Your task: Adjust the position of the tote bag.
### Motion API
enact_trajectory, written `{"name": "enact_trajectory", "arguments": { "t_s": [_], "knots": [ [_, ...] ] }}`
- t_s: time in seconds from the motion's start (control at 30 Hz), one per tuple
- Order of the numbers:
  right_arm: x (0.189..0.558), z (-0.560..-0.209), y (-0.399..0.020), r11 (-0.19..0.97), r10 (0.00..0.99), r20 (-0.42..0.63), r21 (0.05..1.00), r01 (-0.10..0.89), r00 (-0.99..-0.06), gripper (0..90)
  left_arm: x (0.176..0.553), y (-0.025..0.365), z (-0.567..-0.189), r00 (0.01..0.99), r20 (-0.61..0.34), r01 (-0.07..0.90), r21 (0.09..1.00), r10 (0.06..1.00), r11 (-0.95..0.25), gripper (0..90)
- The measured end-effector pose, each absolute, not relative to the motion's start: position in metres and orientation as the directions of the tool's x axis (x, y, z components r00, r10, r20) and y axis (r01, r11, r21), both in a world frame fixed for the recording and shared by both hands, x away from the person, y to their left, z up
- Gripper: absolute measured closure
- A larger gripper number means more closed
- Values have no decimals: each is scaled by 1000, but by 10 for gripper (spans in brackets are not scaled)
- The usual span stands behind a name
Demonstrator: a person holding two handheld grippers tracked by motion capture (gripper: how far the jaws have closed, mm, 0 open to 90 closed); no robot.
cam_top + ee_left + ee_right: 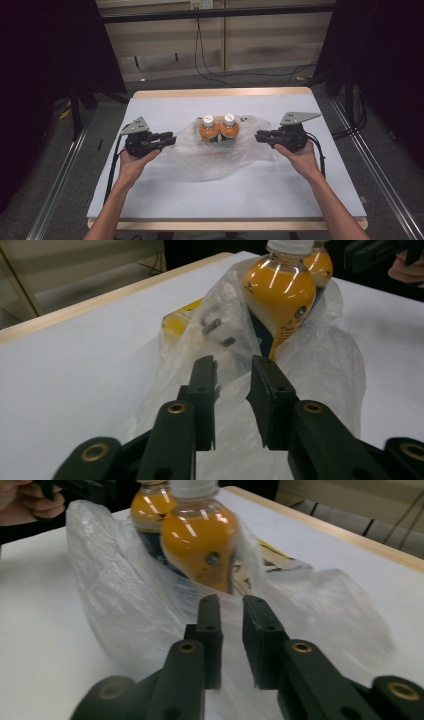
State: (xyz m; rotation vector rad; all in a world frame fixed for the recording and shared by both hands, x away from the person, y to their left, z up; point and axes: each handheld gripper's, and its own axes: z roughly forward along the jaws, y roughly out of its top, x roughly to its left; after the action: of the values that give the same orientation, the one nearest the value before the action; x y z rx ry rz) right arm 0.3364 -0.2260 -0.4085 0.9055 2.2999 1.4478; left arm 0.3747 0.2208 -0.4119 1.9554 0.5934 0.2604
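- Scene: white-topped table (150, 200). 2 bottles of orange drink with white caps stand upright, side by side and touching, near the table's middle: left bottle (207, 129), right bottle (229, 127).
- Both bottles sit inside a clear plastic bag (210, 160). The film lies slumped low around their bases and spreads toward the person's side; shoulders and caps stand clear above it.
- A yellow-printed item (176, 322) lies flat under the film behind the bottles. Cannot identify it.
- Left gripper (169, 139): held in the person's left hand (134, 162), pointing inward at the bag's left edge. In the left gripper view the jaws stand a narrow gap apart, bag film visible in and beyond the gap. Pads do not look pressed onto film; I read it as no grip, though a thin fold would be hard to spot.
- Right gripper (260, 136): held in the right hand (300, 155), mirrored at the bag's right edge. Jaws nearly together, a slim gap left. Film lies just ahead of the tips; no pinch evident.
- Progress (judgement): work in hand looks like bagging the 2 bottles. Done: bottles standing within the bag. Left: take hold of each side of the film, draw it up over the caps, close the mouth.
- Risk: loose film may slip from narrow jaws.
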Motion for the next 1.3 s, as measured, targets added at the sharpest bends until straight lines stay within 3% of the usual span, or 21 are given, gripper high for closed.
{"name": "enact_trajectory", "arguments": {
  "t_s": [0.13,0.33,0.93,1.3],
  "knots": [
    [345,-405,-212,314,623,94,880,358,-777,821,380,200,-410,883,-45,259,877,467,-405,810],
    [361,-408,-198,334,624,92,866,371,-776,900,385,167,-403,919,-23,220,859,394,-463,864],
    [395,-443,-173,478,644,62,746,464,-763,900,406,137,-449,917,-3,282,713,399,-642,883],
    [399,-466,-173,575,651,-5,656,489,-759,900,406,131,-471,918,90,260,599,386,-757,900]
  ]
}}
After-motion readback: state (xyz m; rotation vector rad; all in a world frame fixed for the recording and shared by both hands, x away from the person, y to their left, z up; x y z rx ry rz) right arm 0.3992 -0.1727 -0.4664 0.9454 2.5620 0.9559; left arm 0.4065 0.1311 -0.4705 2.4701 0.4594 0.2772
